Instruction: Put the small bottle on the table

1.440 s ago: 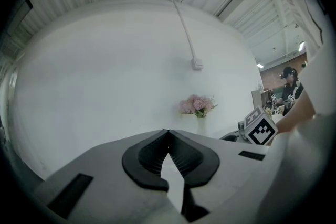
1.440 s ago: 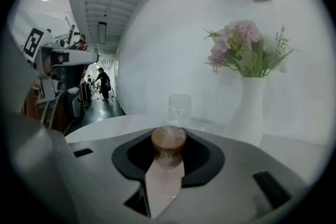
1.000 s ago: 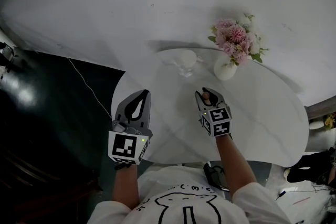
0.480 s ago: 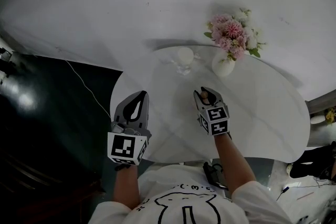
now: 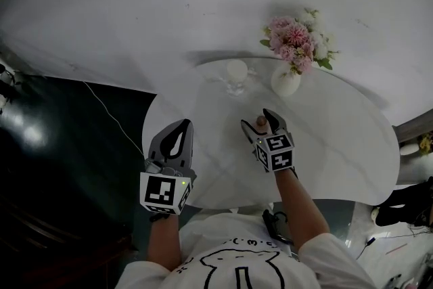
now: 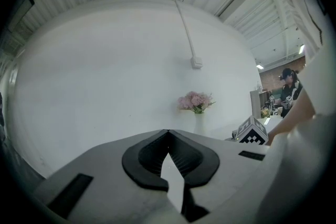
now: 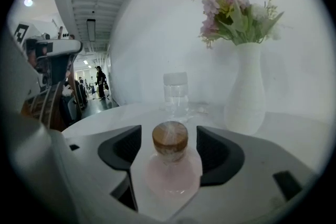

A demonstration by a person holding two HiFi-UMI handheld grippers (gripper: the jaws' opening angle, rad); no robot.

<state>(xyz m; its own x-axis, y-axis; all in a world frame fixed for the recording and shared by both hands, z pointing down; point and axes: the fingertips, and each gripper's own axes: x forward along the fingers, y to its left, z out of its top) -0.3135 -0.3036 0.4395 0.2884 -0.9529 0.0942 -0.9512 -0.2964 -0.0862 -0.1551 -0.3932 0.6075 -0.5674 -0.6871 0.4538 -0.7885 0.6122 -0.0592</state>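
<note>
- Releasing is the step in hand. The right tool's (image 5: 257,119) jaws have just been opening and stand wide apart. The small round pink glass bottle with a brown cork stopper (image 7: 170,161) sits upright between them, and neither pad presses on it.
- The bottle appears to rest on the white marble-patterned bench (image 5: 338,145), directly between the jaws, so the placing is judged all but finished.
- The right tool should be drawn straight back along the line it points, with no sideways sweep. That way neither pad is dragged against the bottle's bulging belly.
- The jaws should be held fully spread until their tips are behind the stopper. A light round bottle is likely to tip or slide if clipped.
- No forward push should be made. A clear plastic water bottle (image 7: 175,94) stands ahead of the right tool, and a white ceramic vase of pink flowers (image 7: 245,92) stands ahead and to its right, both well beyond the jaws.
- The left tool (image 5: 183,122) is held level to the left of the right tool, near the bench edge, with its jaws together on nothing. It is not needed for this step and is best left where it is.
</note>
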